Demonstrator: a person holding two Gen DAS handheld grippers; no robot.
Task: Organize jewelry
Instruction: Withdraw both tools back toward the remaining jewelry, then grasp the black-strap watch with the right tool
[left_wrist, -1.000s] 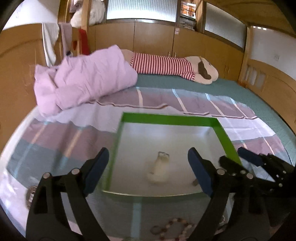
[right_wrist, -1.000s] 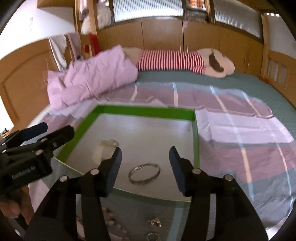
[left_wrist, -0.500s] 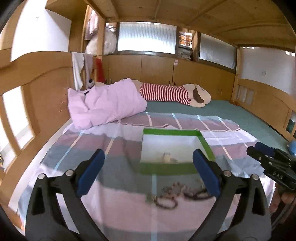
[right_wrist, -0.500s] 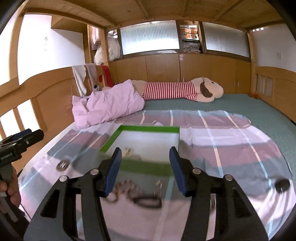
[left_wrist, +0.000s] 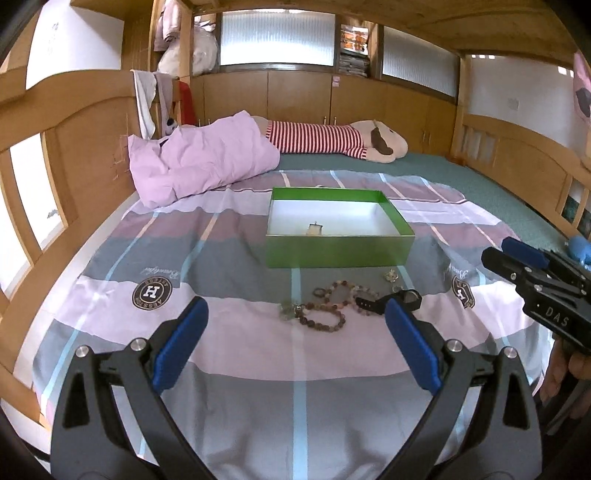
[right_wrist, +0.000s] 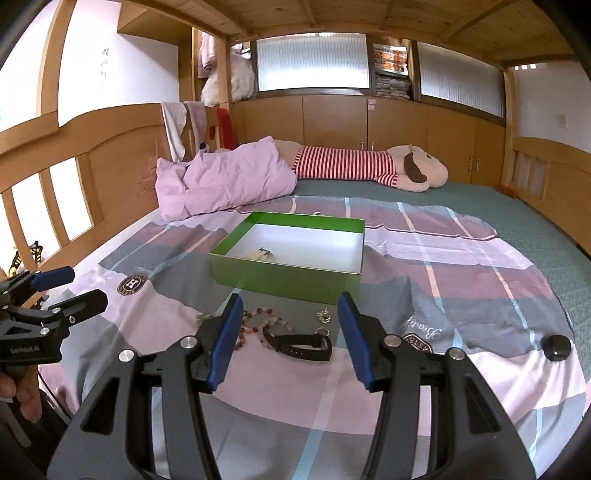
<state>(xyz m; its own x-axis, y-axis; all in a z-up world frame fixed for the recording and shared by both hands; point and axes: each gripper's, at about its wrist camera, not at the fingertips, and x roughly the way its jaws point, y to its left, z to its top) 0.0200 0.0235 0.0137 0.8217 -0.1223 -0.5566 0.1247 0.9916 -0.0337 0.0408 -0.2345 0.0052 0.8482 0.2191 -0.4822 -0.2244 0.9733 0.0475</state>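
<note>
A green open box (left_wrist: 338, 251) (right_wrist: 284, 280) sits on the striped bedspread, with a small pale trinket (left_wrist: 314, 229) (right_wrist: 260, 254) inside. In front of it lie beaded bracelets (left_wrist: 325, 317) (right_wrist: 258, 328), a black watch (left_wrist: 388, 301) (right_wrist: 303, 345) and small metal charms (left_wrist: 390, 275) (right_wrist: 324, 315). My left gripper (left_wrist: 295, 310) (right_wrist: 70, 284) hovers short of the beads, jaws wide open and empty. My right gripper (right_wrist: 290, 301) (left_wrist: 517, 254) hangs above the watch and beads, open about halfway, with nothing between its pads.
A crumpled pink quilt (left_wrist: 199, 166) and a striped plush toy (left_wrist: 332, 138) lie at the far end of the bed. Wooden rails (left_wrist: 85, 155) run along both sides. A small black round object (right_wrist: 559, 347) rests on the spread at right.
Both grippers have pulled back from over the green box toward the near end of the bed. The loose jewelry in front of the box came into view. The left jaws widened a little.
</note>
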